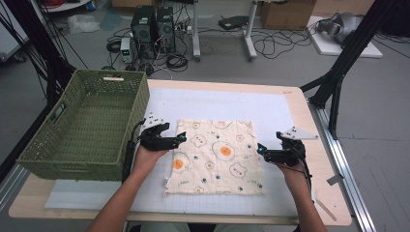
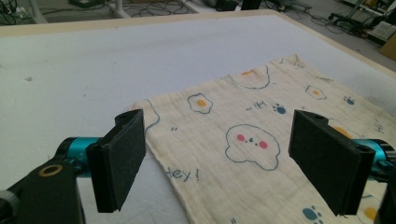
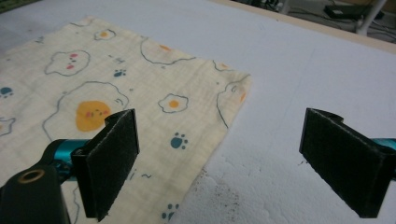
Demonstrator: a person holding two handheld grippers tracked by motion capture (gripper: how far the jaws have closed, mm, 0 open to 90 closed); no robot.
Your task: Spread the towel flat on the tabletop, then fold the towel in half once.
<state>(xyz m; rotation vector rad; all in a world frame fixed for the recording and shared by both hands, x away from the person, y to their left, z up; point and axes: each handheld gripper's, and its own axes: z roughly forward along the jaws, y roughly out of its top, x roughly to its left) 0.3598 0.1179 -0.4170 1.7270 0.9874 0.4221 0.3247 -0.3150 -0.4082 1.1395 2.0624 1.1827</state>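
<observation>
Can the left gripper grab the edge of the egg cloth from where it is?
Probably yes. The left gripper sits open, jaws straddling the left edge of the cloth, with nothing in between.

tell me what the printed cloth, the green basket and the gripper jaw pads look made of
Printed cloth: soft crinkled cotton-like weave, matte, fine wrinkles visible.
Green basket: looks like woven plastic or dyed wicker; uniform olive lattice.
Pads of the left gripper: probably black foam or rubber, matte and grainy.
</observation>
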